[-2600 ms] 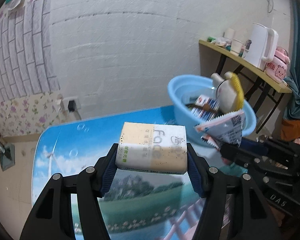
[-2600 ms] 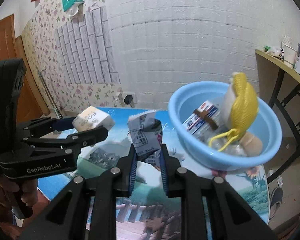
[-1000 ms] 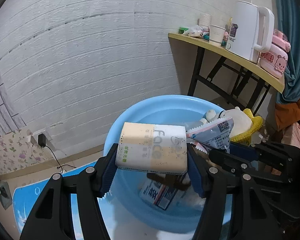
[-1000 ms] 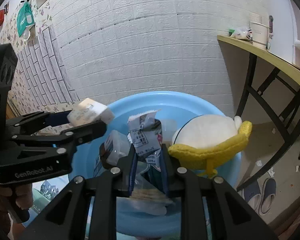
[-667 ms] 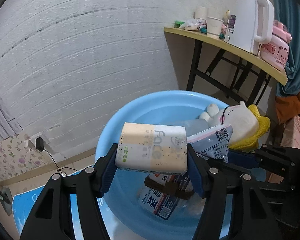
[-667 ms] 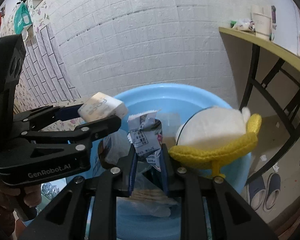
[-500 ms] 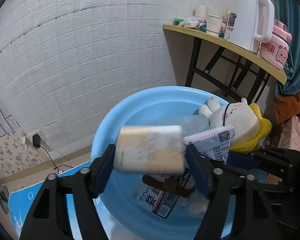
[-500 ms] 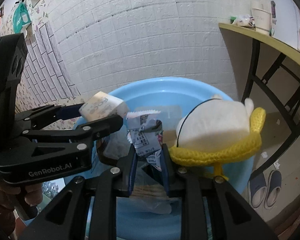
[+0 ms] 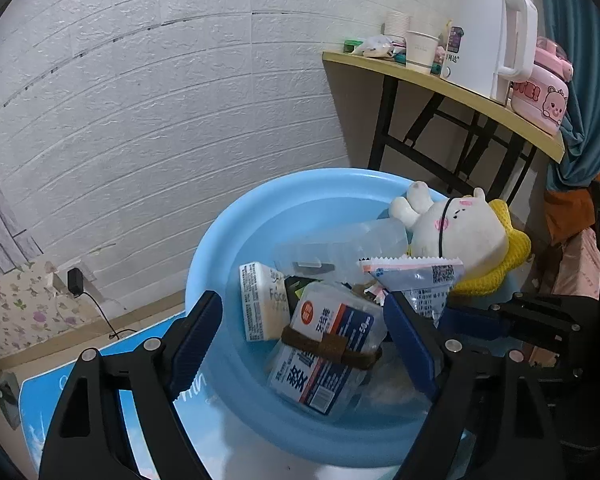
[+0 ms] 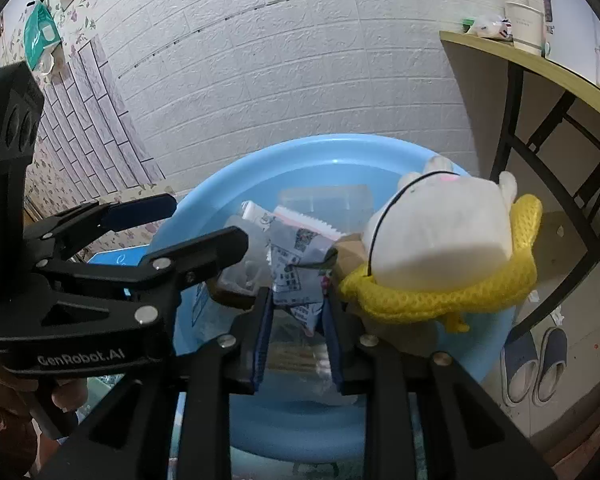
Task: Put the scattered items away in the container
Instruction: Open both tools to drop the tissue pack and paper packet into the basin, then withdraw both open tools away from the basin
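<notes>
The light blue basin point(image 9: 236, 240) point(image 10: 260, 168) holds a white tissue pack point(image 9: 262, 302), a boxed pack bound with a brown strap point(image 9: 328, 344), a clear plastic box point(image 9: 340, 246) and a white plush toy with a yellow net point(image 9: 460, 236) point(image 10: 440, 232). My left gripper point(image 9: 300, 320) is open and empty above the basin; it also shows in the right wrist view point(image 10: 204, 224). My right gripper point(image 10: 296, 304) is shut on a printed snack packet point(image 10: 296, 264) point(image 9: 420, 280) over the basin.
The basin stands on a blue printed table point(image 9: 80, 380). A white brick wall point(image 9: 180, 80) is behind. A yellow shelf point(image 9: 440, 84) to the right carries a white kettle point(image 9: 488, 36), cups and a pink box. Slippers point(image 10: 536, 364) lie on the floor.
Both grippers moved from over the table to above the basin. My left gripper opened and the tissue pack dropped into the basin. My right gripper lowered the snack packet, still held.
</notes>
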